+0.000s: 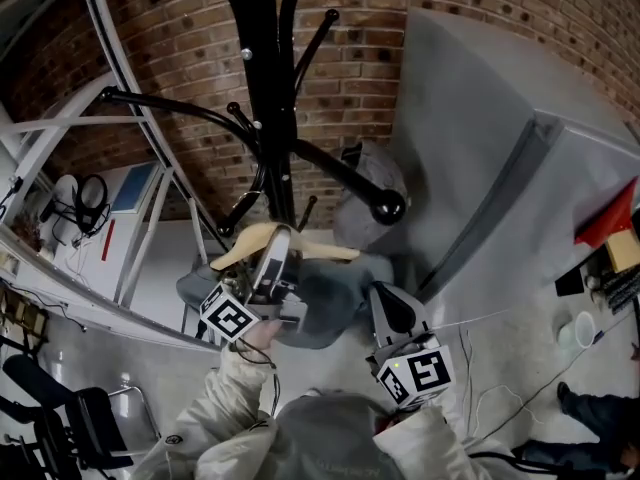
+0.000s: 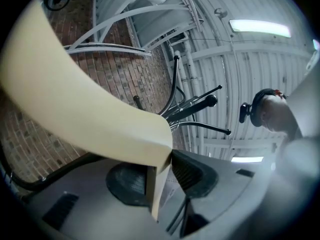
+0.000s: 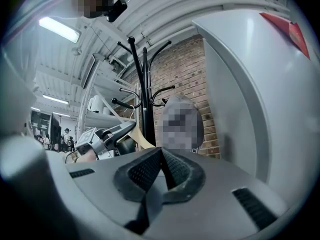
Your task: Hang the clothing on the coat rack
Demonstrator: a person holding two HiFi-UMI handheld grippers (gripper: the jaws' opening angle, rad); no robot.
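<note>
The black coat rack (image 1: 262, 88) stands in front of a brick wall, and its pegs also show in the left gripper view (image 2: 192, 109). A pale wooden hanger (image 1: 250, 238) carries a grey-blue garment (image 1: 330, 303) close to the rack's pole. My left gripper (image 1: 278, 253) is at the hanger's middle. In its own view the hanger (image 2: 85, 109) passes between the spread jaws of the left gripper (image 2: 162, 170), with a sliver of gap beside the right pad. My right gripper (image 1: 392, 310) is at the garment's right side, and it (image 3: 161, 166) is shut with a fold of grey cloth pinched behind the pads.
A large grey cabinet (image 1: 500, 148) stands close on the right of the rack. Another grey cloth item (image 1: 375, 173) hangs by a knobbed peg (image 1: 388, 206). A white metal frame (image 1: 130, 118) slants at left. A black chair (image 1: 50, 418) and a white cup (image 1: 580, 328) stand on the floor.
</note>
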